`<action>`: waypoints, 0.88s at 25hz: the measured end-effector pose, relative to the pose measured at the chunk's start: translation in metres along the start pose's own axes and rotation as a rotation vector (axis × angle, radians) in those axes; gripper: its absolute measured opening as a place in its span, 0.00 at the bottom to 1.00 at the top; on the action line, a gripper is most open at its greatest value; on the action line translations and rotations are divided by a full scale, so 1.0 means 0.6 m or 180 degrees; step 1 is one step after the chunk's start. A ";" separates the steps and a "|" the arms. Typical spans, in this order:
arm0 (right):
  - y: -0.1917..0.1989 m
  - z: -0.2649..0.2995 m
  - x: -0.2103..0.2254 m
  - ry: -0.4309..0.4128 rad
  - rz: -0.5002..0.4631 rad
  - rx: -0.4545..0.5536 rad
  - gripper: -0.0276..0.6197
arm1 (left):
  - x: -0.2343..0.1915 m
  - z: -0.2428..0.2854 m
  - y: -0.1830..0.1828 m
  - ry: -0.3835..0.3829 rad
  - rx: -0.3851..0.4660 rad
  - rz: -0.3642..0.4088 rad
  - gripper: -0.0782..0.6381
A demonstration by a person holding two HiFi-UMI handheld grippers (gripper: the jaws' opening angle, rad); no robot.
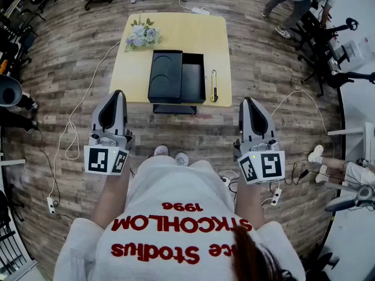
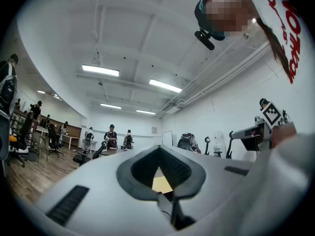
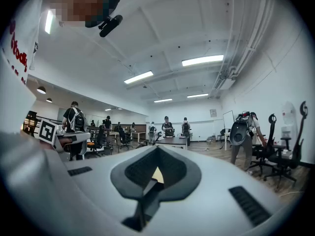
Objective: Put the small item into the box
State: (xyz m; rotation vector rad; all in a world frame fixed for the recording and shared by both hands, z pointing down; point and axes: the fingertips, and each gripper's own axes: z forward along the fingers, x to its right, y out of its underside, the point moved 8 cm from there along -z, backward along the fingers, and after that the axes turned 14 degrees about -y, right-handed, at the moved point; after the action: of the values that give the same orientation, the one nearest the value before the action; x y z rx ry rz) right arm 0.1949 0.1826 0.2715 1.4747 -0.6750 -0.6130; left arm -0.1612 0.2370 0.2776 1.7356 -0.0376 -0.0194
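Note:
A yellow low table (image 1: 218,37) stands ahead of me on the wooden floor. On it lies an open black box (image 1: 193,78) with its lid (image 1: 166,75) flat beside it on the left. A small yellow utility knife (image 1: 214,85) lies just right of the box. My left gripper (image 1: 117,94) and right gripper (image 1: 248,102) hang short of the table's near edge, well apart from everything on it. Both point forward with jaws together and nothing between them. In the left gripper view the left gripper (image 2: 158,150) shows only a sliver of table past its closed pads, and so does the right gripper (image 3: 157,149) in its own view.
A bunch of pale flowers (image 1: 140,35) lies at the table's back left corner. A black flat piece (image 1: 174,108) sticks out under the table's front edge. White cables (image 1: 70,139) run over the floor at left. Office chairs and stands (image 1: 328,51) crowd the right, with a person (image 1: 293,7) beyond.

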 end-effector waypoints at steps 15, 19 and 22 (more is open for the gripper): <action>-0.001 -0.002 0.011 -0.0083 0.0152 0.0102 0.05 | 0.019 0.010 0.005 0.0032 -0.0029 0.0027 0.12; 0.007 0.003 0.014 -0.0076 0.0191 0.0070 0.05 | 0.019 0.019 0.013 0.0048 -0.0069 0.0026 0.12; 0.009 0.019 0.027 -0.0061 0.0206 0.0050 0.05 | 0.018 0.041 0.022 0.0073 -0.0087 0.0008 0.12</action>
State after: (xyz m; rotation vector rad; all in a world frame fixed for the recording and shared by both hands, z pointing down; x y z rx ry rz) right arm 0.1974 0.1630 0.2775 1.4575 -0.7411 -0.5736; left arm -0.1517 0.2099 0.2866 1.7084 -0.0228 0.0018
